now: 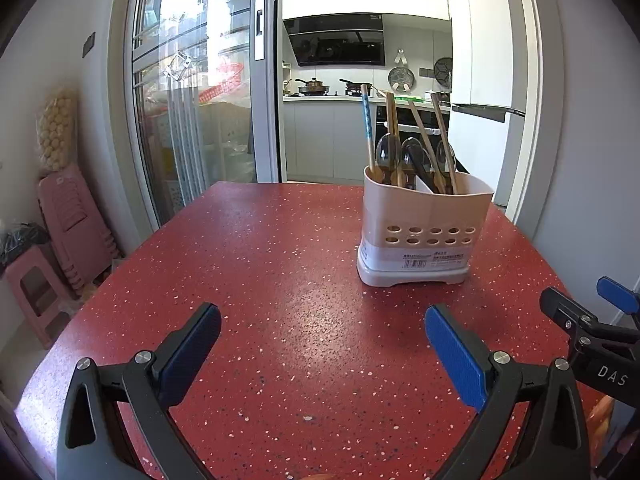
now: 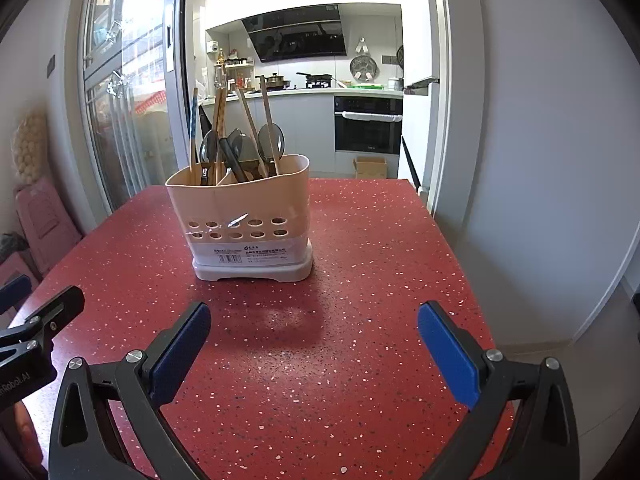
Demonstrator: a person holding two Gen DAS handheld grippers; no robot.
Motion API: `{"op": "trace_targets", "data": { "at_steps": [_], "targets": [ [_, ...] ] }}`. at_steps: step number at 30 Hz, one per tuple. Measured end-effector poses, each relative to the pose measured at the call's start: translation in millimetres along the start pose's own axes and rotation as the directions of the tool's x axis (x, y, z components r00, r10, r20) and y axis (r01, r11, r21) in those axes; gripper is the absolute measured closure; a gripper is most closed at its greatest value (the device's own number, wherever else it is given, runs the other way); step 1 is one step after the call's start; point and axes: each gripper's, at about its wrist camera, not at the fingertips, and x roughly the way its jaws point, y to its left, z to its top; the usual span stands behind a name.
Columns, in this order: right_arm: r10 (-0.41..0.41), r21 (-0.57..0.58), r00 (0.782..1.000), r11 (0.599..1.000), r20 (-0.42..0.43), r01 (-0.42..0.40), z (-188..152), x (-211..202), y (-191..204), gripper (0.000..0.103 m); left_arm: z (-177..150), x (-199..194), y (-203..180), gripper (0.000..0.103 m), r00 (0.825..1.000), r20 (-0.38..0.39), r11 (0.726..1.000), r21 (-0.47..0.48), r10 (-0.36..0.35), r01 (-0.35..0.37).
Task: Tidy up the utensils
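A beige utensil holder point(image 1: 424, 224) with a white base stands on the red speckled table point(image 1: 260, 280). It holds several chopsticks point(image 1: 420, 136) and spoons point(image 1: 387, 152), all upright or leaning. In the right wrist view the holder point(image 2: 244, 216) stands ahead and slightly left, with spoons point(image 2: 270, 142) and chopsticks point(image 2: 218, 120) in it. My left gripper point(image 1: 322, 344) is open and empty, low over the table, with the holder ahead to its right. My right gripper point(image 2: 314, 344) is open and empty, short of the holder.
The right gripper's arm shows at the right edge of the left view point(image 1: 592, 332); the left one shows at the left edge of the right view point(image 2: 36, 320). Pink stools point(image 1: 68, 224) are stacked left of the table. A glass sliding door point(image 1: 192, 100) and a kitchen lie beyond.
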Motion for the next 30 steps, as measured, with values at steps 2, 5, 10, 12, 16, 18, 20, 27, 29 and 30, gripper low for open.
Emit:
{"op": "trace_targets", "data": {
  "at_steps": [2, 5, 10, 12, 16, 18, 20, 27, 29, 30],
  "targets": [
    [-0.002, -0.006, 1.000, 1.000, 0.016, 0.002, -2.4, -2.8, 1.0, 0.000, -1.0, 0.5, 1.1, 0.000, 1.000, 0.001, 1.000, -0.009, -0.008, 0.008],
    [-0.005, -0.014, 0.999, 1.000, 0.043, 0.006, -3.4, -6.4, 1.8, 0.000, -3.9, 2.8, 2.6, 0.000, 1.000, 0.006, 1.000, -0.016, -0.008, 0.009],
    [-0.008, -0.017, 0.998, 1.000, 0.058, 0.009, -8.4, -7.6, 4.1, 0.000, -9.9, 7.5, 2.6, 0.000, 1.000, -0.003, 1.000, -0.009, 0.007, -0.007],
    [-0.009, -0.015, 0.998, 1.000, 0.058, 0.010, -10.1, -6.9, 4.4, 0.000, -10.7, 7.9, 2.6, 0.000, 1.000, -0.002, 1.000, -0.008, 0.006, -0.006],
    [-0.011, -0.009, 0.998, 1.000, 0.061, 0.011, -10.8, -8.0, 3.4, 0.000, -11.5, 6.9, 1.9, 0.000, 1.000, 0.003, 1.000, -0.002, 0.007, -0.007],
    [-0.009, -0.008, 0.998, 1.000, 0.064, 0.009, -10.2, -8.2, 2.9, 0.000, -11.4, 6.9, 1.7, 0.000, 1.000, 0.002, 1.000, -0.002, 0.006, -0.006],
    [-0.009, -0.008, 0.998, 1.000, 0.065, 0.009, -10.4, -8.4, 2.9, 0.000, -11.4, 7.2, 1.2, 0.000, 1.000, 0.001, 1.000, -0.002, 0.005, -0.005],
    [-0.006, -0.007, 0.998, 1.000, 0.065, 0.006, -10.1, -8.9, 2.8, 0.000, -11.2, 7.4, 0.8, 0.000, 1.000, 0.001, 1.000, 0.000, 0.001, -0.001],
    [-0.005, -0.008, 0.998, 1.000, 0.066, 0.006, -9.8, -9.0, 2.8, 0.000, -11.2, 7.3, 0.4, 0.000, 1.000, 0.001, 1.000, 0.000, 0.000, 0.000],
    [-0.005, -0.008, 0.998, 1.000, 0.065, 0.006, -9.8, -9.0, 2.9, 0.000, -11.2, 7.5, 0.0, 0.000, 1.000, 0.001, 1.000, 0.000, 0.000, 0.000]
  ]
}}
